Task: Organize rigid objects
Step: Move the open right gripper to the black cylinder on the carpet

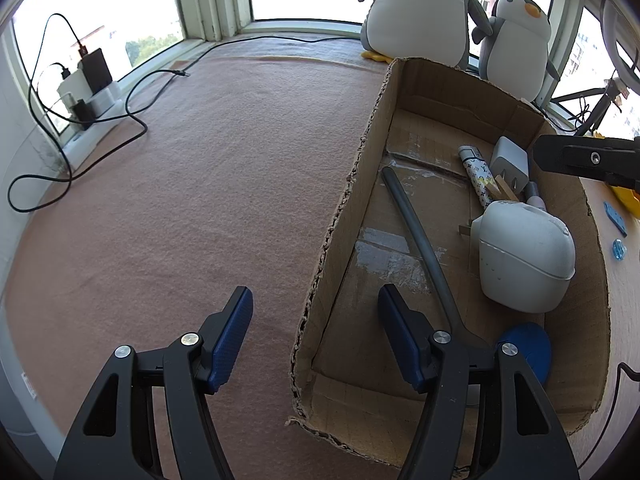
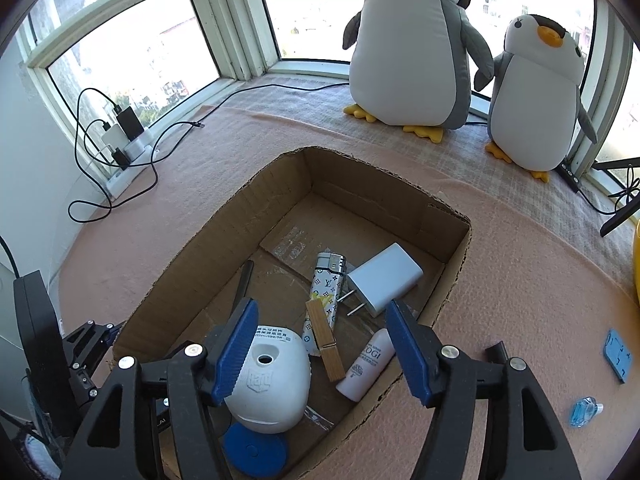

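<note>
a shallow corrugated cardboard box is sitting on a fuzzy pink table, holding a smooth white egg-shaped device, while the right gripper and left gripper are hovering spread and empty.

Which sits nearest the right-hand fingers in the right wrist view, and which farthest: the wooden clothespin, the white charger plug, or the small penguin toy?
1. Wooden clothespin: in the box, between the fingers of the right gripper.
2. White charger plug: deeper in the box, toward its right wall.
3. Small penguin toy: by the window, far right.
</note>
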